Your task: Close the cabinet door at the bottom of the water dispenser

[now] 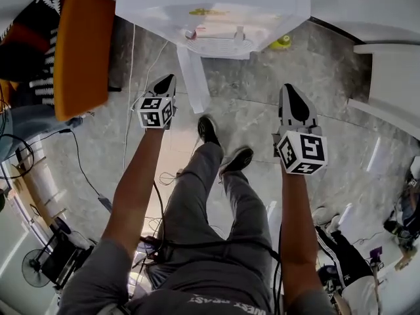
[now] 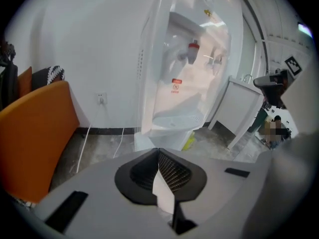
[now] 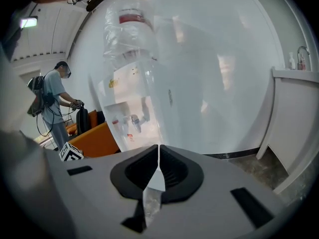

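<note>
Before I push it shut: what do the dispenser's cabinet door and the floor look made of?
Cabinet door: smooth, plain white panel, likely plastic or painted metal; can't tell which. Floor: grey veined stone or stone-look tile, polished, showing soft light reflections.

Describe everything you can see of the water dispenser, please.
The water dispenser is a tall white plastic-looking unit, upright on the grey marbled floor against a white wall. A clear bottle sits on top; a red tap hangs above its drip tray. Its bottom cabinet door stands swung open.
</note>
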